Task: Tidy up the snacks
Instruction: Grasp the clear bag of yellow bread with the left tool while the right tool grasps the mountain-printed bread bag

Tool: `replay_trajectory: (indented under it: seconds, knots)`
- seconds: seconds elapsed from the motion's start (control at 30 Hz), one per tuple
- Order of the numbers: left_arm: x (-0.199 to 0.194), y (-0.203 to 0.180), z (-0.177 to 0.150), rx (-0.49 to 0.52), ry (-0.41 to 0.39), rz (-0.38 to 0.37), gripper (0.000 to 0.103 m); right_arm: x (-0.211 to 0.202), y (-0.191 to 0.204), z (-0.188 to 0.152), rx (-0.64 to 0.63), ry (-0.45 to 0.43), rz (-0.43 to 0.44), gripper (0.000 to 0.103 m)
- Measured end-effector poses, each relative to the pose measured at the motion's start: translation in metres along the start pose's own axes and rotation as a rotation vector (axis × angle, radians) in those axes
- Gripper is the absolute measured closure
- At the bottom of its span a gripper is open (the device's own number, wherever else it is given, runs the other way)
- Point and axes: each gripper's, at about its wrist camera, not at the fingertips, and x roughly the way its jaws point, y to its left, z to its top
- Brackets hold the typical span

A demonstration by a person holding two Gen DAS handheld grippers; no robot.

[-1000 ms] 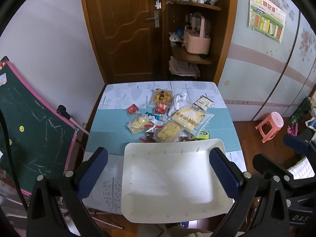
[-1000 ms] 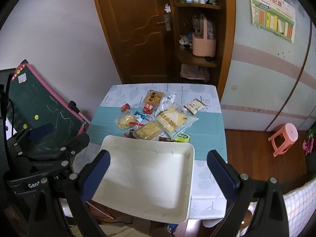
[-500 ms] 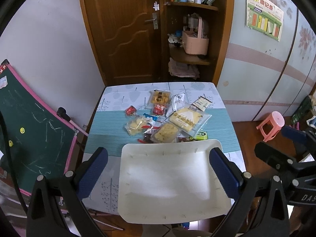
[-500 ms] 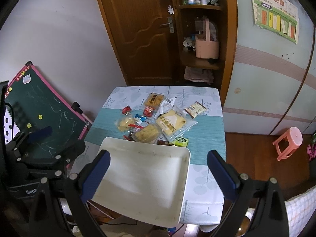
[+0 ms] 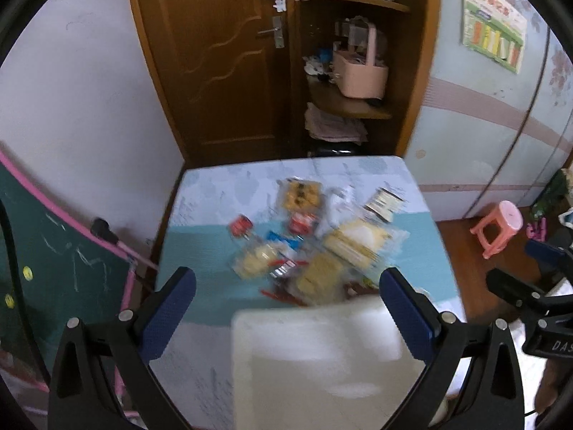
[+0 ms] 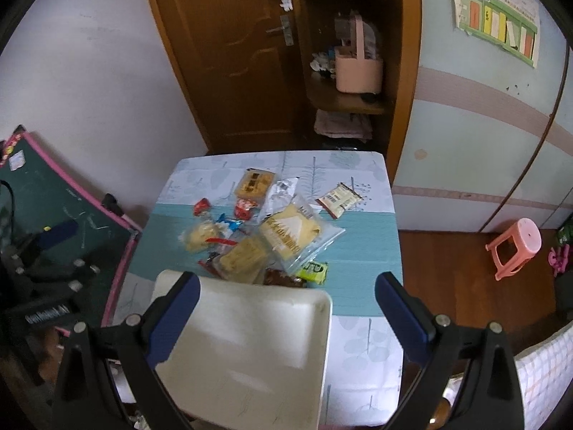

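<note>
Start of the task: the white tray (image 6: pixel 250 351) sits empty at the table's (image 6: pixel 361 344) near edge, with every snack packet (image 6: pixel 290 233) lying loose in a heap just beyond its far rim (none sorted yet). Left gripper (image 5: pixel 286 308) and right gripper (image 6: pixel 286 308) both hover spread wide, holding nothing. The left wrist view is motion-blurred, so packet labels there are unreadable; the tray's near edge is cut off.

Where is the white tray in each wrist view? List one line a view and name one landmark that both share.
Left wrist: the white tray is blurred, low and right of centre, near the right finger.
Right wrist: the tray is sharp, low and left of centre, behind the left finger.
Shared landmark: the pink basket on the corner shelf.
</note>
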Motion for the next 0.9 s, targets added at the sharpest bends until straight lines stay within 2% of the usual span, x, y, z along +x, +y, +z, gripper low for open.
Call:
replay_trajectory:
  seconds: [0.13, 0.23, 0.37, 0.47, 0.63, 0.77, 0.9]
  knots:
    - [0.039, 0.030, 0.025, -0.018, 0.009, 0.036, 0.001, 0.042, -0.005, 0.018, -0.017, 0.046, -0.046, 0.004]
    - [0.077, 0.053, 0.038, -0.048, 0.057, 0.050, 0.001, 0.080, -0.013, 0.031, -0.018, 0.103, -0.055, 0.005]
    - [0.134, 0.077, 0.045, -0.110, 0.158, 0.007, 0.001, 0.130, -0.031, 0.044, 0.030, 0.177, -0.020, 0.006]
    - [0.177, 0.084, 0.041, -0.113, 0.233, -0.022, 0.001, 0.164, -0.046, 0.046, 0.091, 0.237, 0.021, 0.006]
    - [0.243, 0.076, 0.027, -0.008, 0.334, -0.059, 0.001, 0.221, -0.062, 0.039, 0.157, 0.324, 0.053, 0.008]
    - [0.280, 0.058, 0.011, 0.090, 0.409, -0.101, 0.002, 0.264, -0.075, 0.028, 0.236, 0.398, 0.107, 0.009]
    - [0.306, 0.045, -0.004, 0.192, 0.468, -0.095, 0.002, 0.293, -0.082, 0.018, 0.305, 0.449, 0.161, 0.010]
